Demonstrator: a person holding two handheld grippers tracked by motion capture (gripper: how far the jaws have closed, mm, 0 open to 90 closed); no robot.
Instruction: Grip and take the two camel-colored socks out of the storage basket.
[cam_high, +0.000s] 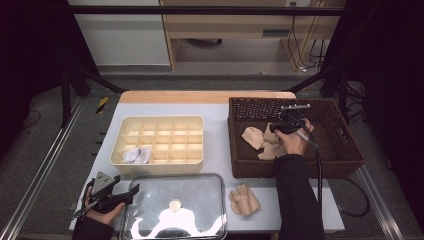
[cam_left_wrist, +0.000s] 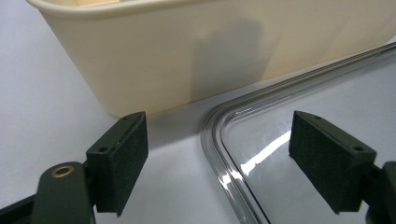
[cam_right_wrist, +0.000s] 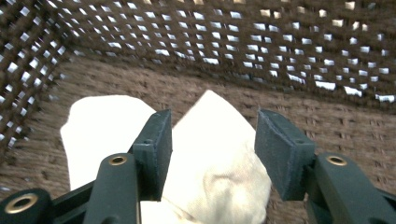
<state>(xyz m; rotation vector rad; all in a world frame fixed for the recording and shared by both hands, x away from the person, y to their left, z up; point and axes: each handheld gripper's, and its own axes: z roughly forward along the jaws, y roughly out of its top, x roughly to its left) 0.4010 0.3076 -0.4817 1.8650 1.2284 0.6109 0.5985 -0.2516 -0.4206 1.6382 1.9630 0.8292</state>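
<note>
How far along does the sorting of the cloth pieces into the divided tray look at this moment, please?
Done: one white bundle sits in a front-left compartment of the cream tray, whose clear lid lies off on the table.
In hand: the right gripper, jaws open, straddles a beige piece in the wicker basket.
Left: the other basket pieces and the beige piece beside the lid. The left gripper waits open.

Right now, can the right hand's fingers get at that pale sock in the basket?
Probably yes: the right gripper hangs open just over the sock inside the basket, with nothing between them.
</note>
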